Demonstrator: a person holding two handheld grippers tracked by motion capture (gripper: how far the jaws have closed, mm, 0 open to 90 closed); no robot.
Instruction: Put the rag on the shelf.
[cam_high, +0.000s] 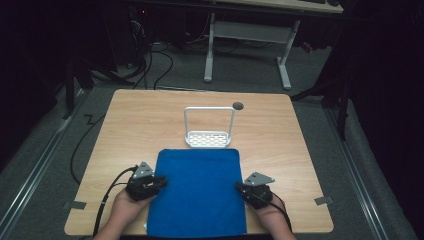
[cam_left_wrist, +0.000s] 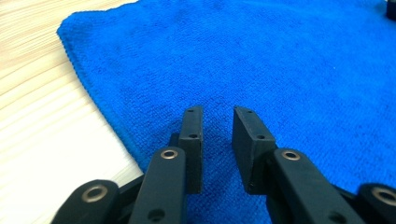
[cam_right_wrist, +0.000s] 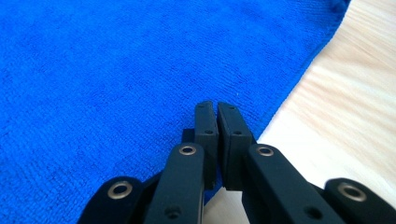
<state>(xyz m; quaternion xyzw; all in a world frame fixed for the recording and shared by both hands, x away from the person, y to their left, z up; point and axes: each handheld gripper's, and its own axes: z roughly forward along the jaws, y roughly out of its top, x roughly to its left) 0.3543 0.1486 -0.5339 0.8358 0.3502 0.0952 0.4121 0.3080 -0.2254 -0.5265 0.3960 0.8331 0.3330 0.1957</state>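
Item 1, desk (cam_high: 125, 115): pale wood, bare along its left strip; you have free room there, up to the near-left corner with its grey tape mark (cam_high: 74, 204).

Item 2, your left gripper (cam_high: 161, 181): sits at the left edge of the blue towel (cam_high: 200, 190), about halfway along that side. In the left gripper view its jaws are parted by a narrow gap with nothing between them, the tips poised over the cloth just inside its hem. No grip taken yet.

Item 3, blue towel: lies flat and squared on the near middle of the desk, its near edge at the desk's front. No fold, lift or crease visible, so the handling looks barely begun; taking hold of both side edges remains to be done, by my reading.

Item 4, white rack (cam_high: 209, 131): stands just beyond the towel's far edge, nearly touching it. Mind it if you carry cloth forward. Behind it, a dark round grommet (cam_high: 238, 105).

Item 5, your right gripper (cam_high: 239, 187): at the towel's right edge, opposite the left one. Its jaws are pressed together; the right gripper view shows them over the hem, but whether cloth is pinched I cannot tell.

Item 6, right strip of desk: bare, open to the corner's tape mark (cam_high: 323, 200).
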